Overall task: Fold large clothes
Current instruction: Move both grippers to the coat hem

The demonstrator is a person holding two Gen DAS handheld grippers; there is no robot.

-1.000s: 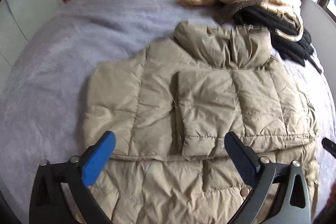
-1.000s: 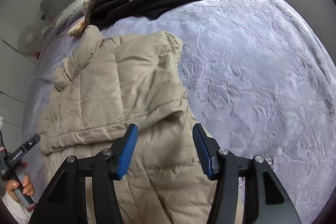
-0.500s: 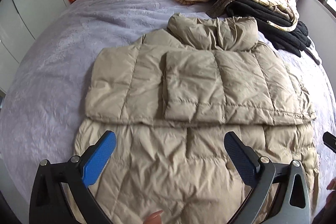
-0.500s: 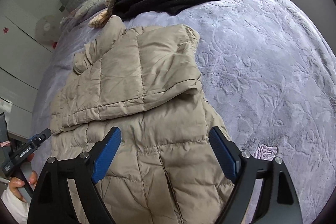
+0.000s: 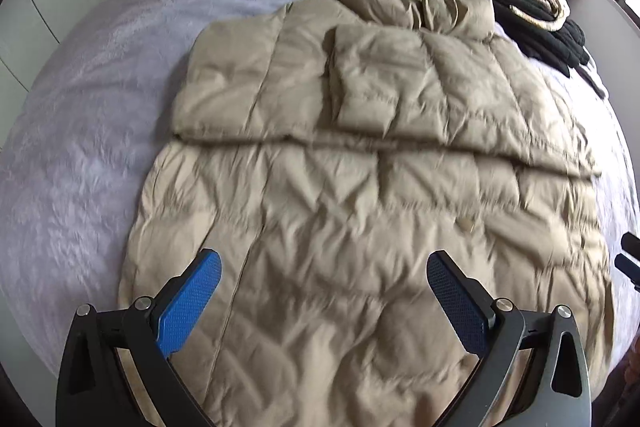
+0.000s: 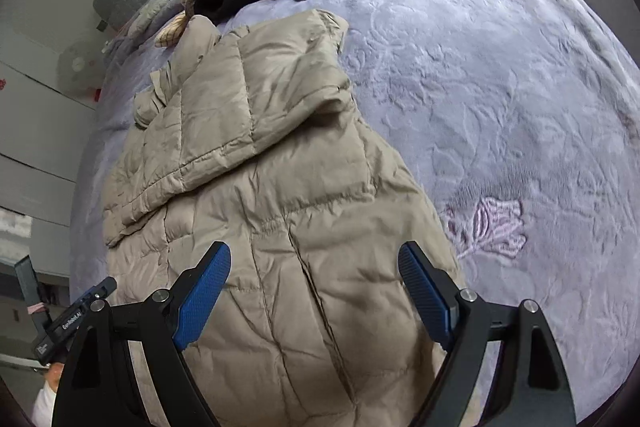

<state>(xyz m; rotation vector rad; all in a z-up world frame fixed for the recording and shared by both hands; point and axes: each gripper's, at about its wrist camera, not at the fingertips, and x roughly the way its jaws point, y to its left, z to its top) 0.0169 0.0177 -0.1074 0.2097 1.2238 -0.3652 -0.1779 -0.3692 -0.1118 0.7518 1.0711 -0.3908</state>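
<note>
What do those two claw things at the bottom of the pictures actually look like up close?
Both match. The left gripper and right gripper each have two black angular arms with triangular cut-outs and silver bolt heads, ending in flat blue finger pads with a fine dotted grip texture. In the right wrist view, the other tool's black body shows small white lettering, too small to read reliably. No cables are visible.

A beige quilted puffer jacket lies flat on the lavender bedspread, filling the centre of the left wrist frame, collar toward the top. Both sleeves are folded across the chest, overlapping; the wrinkled lower body extends to the bottom edge.
</note>
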